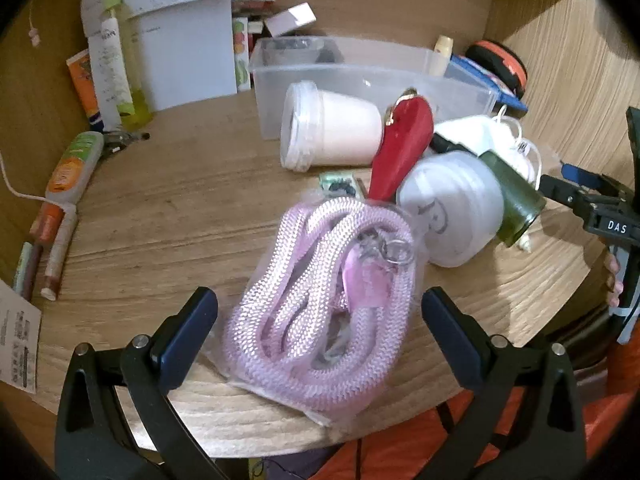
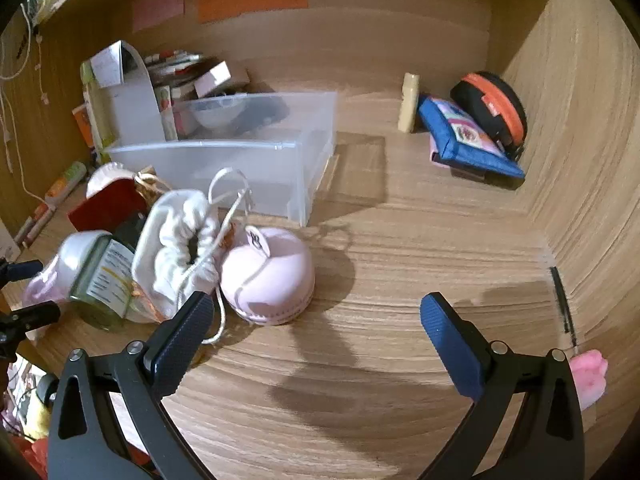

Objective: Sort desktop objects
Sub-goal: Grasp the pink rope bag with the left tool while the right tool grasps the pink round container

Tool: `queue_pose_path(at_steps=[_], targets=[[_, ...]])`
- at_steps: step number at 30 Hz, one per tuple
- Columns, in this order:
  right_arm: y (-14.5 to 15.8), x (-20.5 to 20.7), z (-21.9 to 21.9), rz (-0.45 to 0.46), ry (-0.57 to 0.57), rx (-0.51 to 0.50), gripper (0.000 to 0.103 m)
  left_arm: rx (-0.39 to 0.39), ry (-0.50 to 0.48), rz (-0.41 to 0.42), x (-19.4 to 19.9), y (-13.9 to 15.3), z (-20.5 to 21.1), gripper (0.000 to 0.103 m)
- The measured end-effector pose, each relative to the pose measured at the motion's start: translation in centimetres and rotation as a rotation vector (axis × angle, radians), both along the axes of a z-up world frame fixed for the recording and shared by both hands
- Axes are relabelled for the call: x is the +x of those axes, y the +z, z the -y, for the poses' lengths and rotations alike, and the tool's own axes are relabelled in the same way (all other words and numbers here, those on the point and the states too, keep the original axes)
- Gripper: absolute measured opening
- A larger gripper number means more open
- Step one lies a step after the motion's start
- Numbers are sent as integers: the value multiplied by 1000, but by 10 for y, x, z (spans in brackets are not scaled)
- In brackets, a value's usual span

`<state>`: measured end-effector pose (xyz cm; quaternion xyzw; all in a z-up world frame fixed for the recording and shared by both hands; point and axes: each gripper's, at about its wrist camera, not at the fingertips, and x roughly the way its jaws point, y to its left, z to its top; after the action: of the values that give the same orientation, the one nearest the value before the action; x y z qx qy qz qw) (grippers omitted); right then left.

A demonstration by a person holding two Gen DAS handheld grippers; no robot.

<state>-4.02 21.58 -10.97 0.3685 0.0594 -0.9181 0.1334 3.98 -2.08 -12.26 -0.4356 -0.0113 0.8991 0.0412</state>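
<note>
left claw (image 1: 320, 320): jaws spread wide and empty, tilted down over the near edge of the bench (image 1: 160, 216), one finger on each side of the bagged pink cord (image 1: 324, 296) without pressing it.
right claw (image 2: 316, 328): also wide open and holding nothing, over a bare stretch of wood just right of the pink round case (image 2: 268, 276).
pink cord: coiled inside a clear, slippery bag that lies at the very front of the bench, its lower corner just over the rim.
risk at the bag: if the left claw closes on the loose film alone, the cord's weight could pull the bag through the pads, or a nudge could tip it off the front edge.
neighbours of the cord: the red pouch (image 1: 400, 148) and the white round case (image 1: 452, 216) lie just behind it, touching or nearly so; dragging the bag back instead of lifting could shove them.
green jar (image 2: 104, 284): lying on its side against the white drawstring bag (image 2: 180, 240); it looks free to roll if either neighbour is disturbed.
drawstring: a white loop trails beside the right claw's left finger; closing or sweeping there could snag it and tow the bag along.
clear bin (image 2: 248, 168): the likely sorting container, open-topped, behind the pile; the white lidded tub (image 1: 328, 128) lies on its side before it and may block a low approach.
crowding: both claws work near the same pile, so they could collide.
</note>
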Motion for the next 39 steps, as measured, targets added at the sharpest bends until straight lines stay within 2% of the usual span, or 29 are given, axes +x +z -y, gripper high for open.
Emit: queue_pose_path(at_steps=[9, 12, 15, 17, 19, 24, 30, 39], targets=[[-14, -27, 17, 49, 77, 41, 101, -27, 25, 0, -16, -7, -3, 103], [-17, -34, 22, 62, 102, 53, 96, -47, 35, -16, -18, -8, -4, 103], [-21, -41, 24, 99, 126, 40, 89, -48, 31, -40, -18, -7, -5, 93], [-24, -45, 25, 125, 132, 29, 83, -48, 22, -51, -18, -5, -6, 81], [-28, -47, 27, 154, 145, 20, 77, -49, 21, -58, -19, -5, -6, 77], [-28, -43, 32, 128, 167, 44, 60, -53, 30, -70, -19, -4, -3, 67], [-29, -44, 26, 130, 142, 26, 60, -69, 51, -84, -17, -3, 1, 62], [-22, -42, -2, 108, 69, -21, 60, 4, 137, -103, -16, 6, 31, 60]])
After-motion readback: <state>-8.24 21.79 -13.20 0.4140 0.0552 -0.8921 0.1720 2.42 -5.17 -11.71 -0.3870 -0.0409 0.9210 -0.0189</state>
